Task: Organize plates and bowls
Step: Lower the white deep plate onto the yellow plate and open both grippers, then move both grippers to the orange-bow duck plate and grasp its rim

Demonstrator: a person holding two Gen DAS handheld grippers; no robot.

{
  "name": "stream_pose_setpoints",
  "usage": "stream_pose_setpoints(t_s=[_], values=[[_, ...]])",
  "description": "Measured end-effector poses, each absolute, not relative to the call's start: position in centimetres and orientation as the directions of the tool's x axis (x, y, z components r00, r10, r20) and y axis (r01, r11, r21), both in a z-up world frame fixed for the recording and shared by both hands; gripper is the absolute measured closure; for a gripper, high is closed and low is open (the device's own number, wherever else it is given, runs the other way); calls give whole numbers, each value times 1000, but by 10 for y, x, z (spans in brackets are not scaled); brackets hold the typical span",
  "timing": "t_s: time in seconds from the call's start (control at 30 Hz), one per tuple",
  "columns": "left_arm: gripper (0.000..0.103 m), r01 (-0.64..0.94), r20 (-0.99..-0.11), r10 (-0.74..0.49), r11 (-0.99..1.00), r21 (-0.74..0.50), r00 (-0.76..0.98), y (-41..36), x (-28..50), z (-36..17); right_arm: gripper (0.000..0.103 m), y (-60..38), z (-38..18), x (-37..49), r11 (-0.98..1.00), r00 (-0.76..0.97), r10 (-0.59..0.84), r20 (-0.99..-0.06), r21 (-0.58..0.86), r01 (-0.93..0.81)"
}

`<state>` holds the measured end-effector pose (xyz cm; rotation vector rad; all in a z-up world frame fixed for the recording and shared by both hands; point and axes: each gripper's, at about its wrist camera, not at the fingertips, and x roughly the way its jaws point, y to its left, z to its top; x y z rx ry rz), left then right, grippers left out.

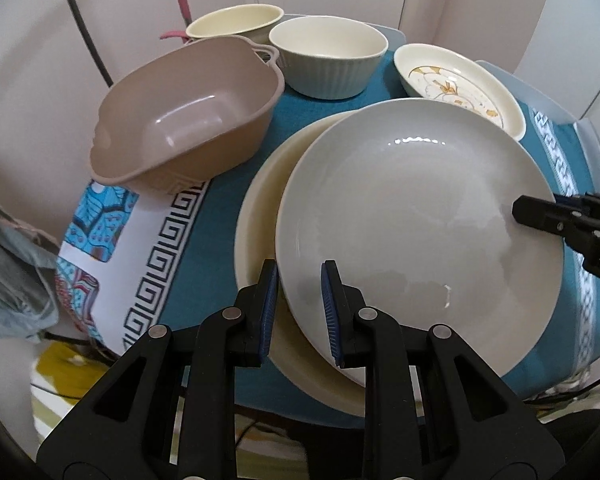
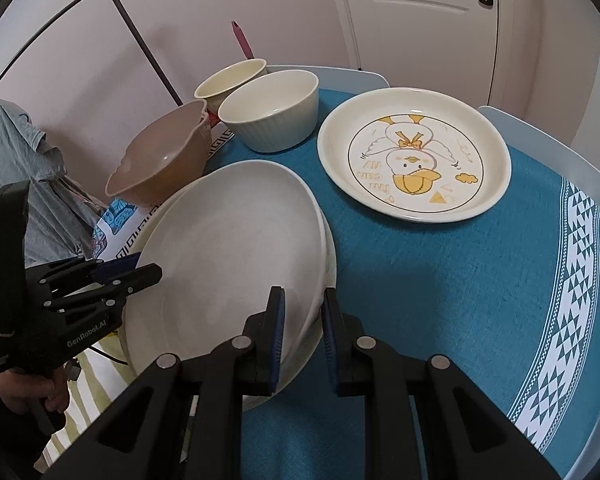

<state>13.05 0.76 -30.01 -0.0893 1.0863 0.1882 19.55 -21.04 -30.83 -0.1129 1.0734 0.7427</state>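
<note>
A plain white plate (image 1: pixel 420 216) lies on top of a cream plate (image 1: pixel 256 216) on the teal cloth; it also shows in the right wrist view (image 2: pixel 228 256). My left gripper (image 1: pixel 300 308) straddles the white plate's near-left rim, one finger above and one beside it. My right gripper (image 2: pixel 302 336) straddles the opposite rim of the stacked plates. Both sets of jaws stand narrowly apart around the rim; contact is unclear. A duck-print plate (image 2: pixel 414 154) lies apart to the right. Two cream bowls (image 1: pixel 328 56) (image 1: pixel 236 22) stand at the back.
A tan plastic basin (image 1: pixel 188 112) sits tilted at the table's left edge. The round table's teal cloth (image 2: pixel 480 280) has white patterned borders. A grey garment (image 2: pixel 24 168) hangs on a rack to the left. A door stands behind.
</note>
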Motion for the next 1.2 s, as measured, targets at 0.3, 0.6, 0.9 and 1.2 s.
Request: stream_pose_setpoints(t_s=[0.3, 0.6, 0.9, 1.2], values=[[83, -161, -865, 210, 975, 152, 456, -7, 129, -293, 86, -205, -309, 190, 762, 300, 455, -838, 192, -619], [83, -163, -861, 227, 972, 171, 455, -8, 124, -291, 86, -197, -308, 187, 766, 330, 410, -850, 126, -630], [83, -175, -864, 215, 973, 150, 455, -3, 126, -288, 86, -196, -309, 187, 769, 334, 400, -854, 115, -628], [83, -176, -845, 200, 976, 127, 496, -15, 130, -246, 86, -207, -276, 188, 758, 343, 471, -813, 173, -629]])
